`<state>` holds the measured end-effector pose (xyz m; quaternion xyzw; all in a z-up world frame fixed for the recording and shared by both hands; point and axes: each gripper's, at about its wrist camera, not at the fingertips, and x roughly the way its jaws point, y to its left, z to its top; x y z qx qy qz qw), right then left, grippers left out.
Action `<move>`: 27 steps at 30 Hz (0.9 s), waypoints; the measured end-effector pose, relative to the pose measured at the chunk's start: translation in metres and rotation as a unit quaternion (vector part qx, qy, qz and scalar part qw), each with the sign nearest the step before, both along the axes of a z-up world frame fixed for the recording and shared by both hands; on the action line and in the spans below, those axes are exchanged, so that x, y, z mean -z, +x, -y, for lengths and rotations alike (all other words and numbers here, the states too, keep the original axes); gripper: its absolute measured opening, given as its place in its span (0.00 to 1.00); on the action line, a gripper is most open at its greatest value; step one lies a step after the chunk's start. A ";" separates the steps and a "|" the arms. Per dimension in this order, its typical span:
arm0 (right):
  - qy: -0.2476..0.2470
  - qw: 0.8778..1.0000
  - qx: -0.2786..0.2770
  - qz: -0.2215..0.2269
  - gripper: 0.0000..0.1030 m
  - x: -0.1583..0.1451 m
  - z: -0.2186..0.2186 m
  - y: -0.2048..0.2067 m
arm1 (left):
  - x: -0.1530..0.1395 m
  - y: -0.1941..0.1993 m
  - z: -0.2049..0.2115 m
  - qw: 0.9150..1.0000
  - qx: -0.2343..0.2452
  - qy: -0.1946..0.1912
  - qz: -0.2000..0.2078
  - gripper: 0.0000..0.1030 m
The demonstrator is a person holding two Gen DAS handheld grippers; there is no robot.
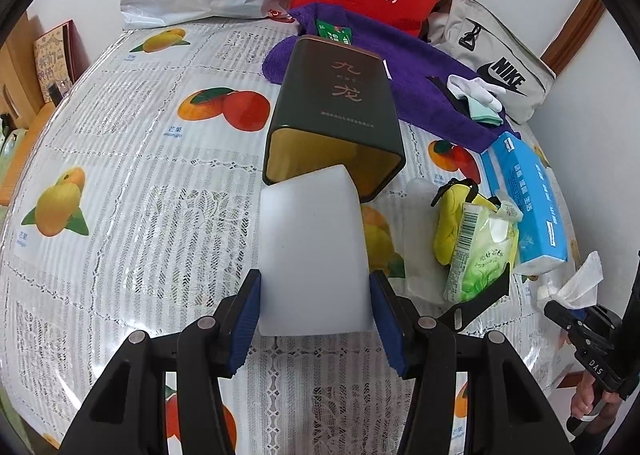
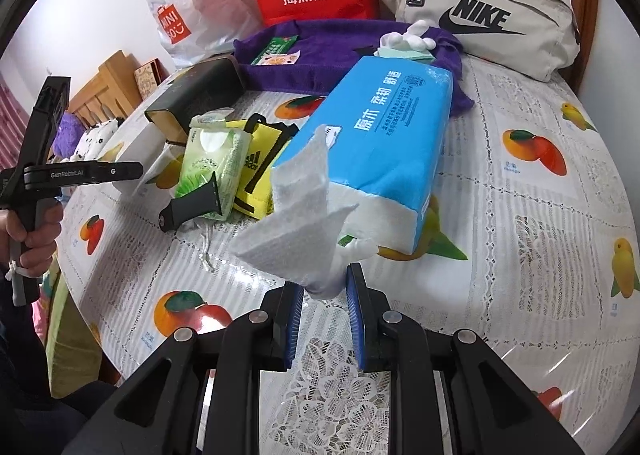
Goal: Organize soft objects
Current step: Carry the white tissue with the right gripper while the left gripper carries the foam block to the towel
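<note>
Left gripper clamps the white foam block at centre frame, its far end at the mouth of the dark tin lying on the bench. Right gripper pinches a white tissue rising from the blue tissue pack.

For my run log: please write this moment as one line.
left gripper: shut on white block | right gripper: shut on tissue | tin: lying open
</note>
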<state>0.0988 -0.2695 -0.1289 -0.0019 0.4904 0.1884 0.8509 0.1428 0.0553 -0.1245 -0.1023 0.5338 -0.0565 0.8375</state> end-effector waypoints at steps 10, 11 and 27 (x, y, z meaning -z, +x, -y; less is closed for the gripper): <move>0.010 1.000 -0.007 0.016 0.21 -0.022 0.000 0.004 | -0.022 -0.003 -0.009 1.000 -0.004 0.000 0.018 0.50; 0.014 1.000 -0.008 0.019 0.21 -0.025 -0.001 0.004 | -0.026 -0.003 -0.010 1.000 -0.005 0.000 0.021 0.50; 0.025 0.998 -0.002 0.058 0.21 -0.059 0.007 0.043 | -0.068 0.028 -0.019 0.998 -0.021 0.001 0.063 0.50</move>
